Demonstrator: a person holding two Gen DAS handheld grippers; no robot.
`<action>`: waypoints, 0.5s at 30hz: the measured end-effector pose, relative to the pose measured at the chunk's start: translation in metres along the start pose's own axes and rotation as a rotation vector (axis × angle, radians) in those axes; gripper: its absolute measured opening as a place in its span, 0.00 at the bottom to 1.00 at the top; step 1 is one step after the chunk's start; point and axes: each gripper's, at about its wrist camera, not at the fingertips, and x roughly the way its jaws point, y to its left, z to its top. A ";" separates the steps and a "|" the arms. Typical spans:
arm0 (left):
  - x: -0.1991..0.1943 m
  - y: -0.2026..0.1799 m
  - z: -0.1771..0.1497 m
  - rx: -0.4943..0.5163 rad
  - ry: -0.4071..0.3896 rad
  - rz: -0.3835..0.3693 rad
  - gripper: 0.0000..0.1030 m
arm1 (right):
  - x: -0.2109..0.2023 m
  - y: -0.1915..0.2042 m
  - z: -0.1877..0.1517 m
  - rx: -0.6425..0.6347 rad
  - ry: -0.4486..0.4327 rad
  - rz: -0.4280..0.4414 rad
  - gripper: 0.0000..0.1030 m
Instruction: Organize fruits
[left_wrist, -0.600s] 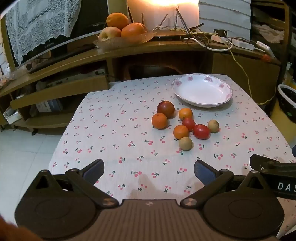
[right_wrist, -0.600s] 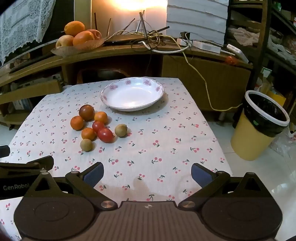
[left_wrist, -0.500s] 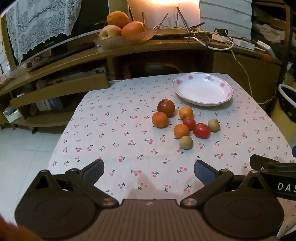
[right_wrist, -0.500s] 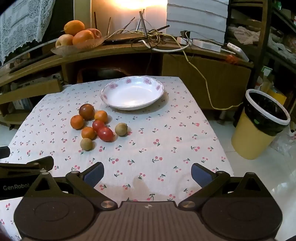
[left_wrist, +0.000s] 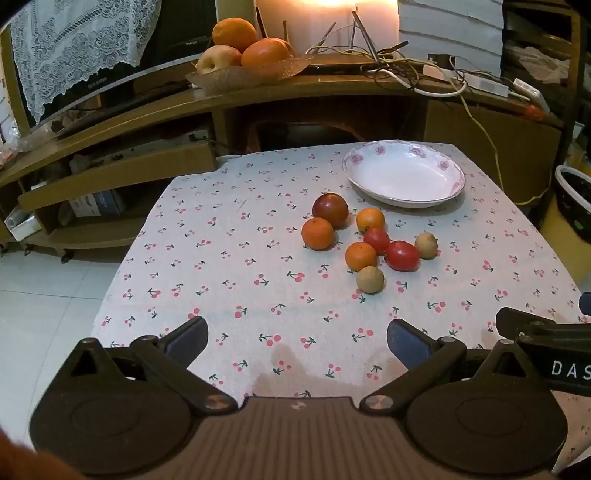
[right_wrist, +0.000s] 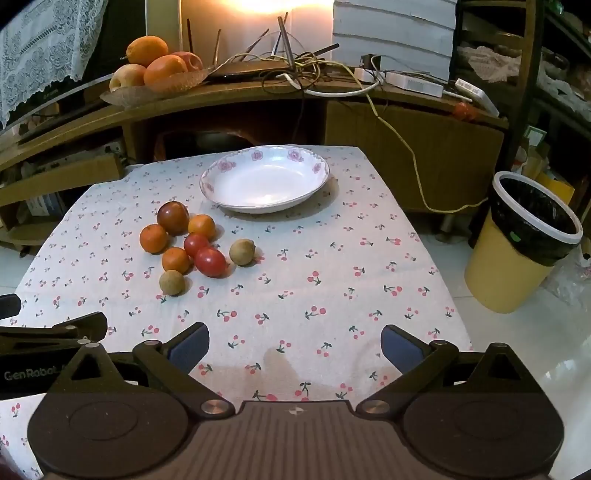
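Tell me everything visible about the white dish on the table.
The dish is a shallow, round white bowl-plate, glossy like glazed ceramic, with pink flowers printed around a slightly scalloped rim. It sits upright and empty on the cherry-print tablecloth, toward the table's far edge. Nothing touches it: the nearest fruit, the dark red apple, lies apart from it on the near side, and both grippers are well short of it.

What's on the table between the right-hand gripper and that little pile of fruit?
Nothing but bare cherry-print tablecloth, seen in the right wrist view. The right gripper, jaws open, hangs short of the fruit pile.
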 end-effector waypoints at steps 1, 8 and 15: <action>0.000 0.000 0.000 0.001 0.000 0.000 1.00 | 0.000 0.000 0.000 0.000 0.000 0.000 0.96; 0.001 -0.001 -0.001 0.003 0.001 -0.005 1.00 | 0.003 -0.001 -0.001 0.001 0.012 -0.003 0.95; 0.003 -0.001 -0.002 0.004 0.009 -0.010 1.00 | 0.005 0.000 -0.002 -0.001 0.022 -0.002 0.94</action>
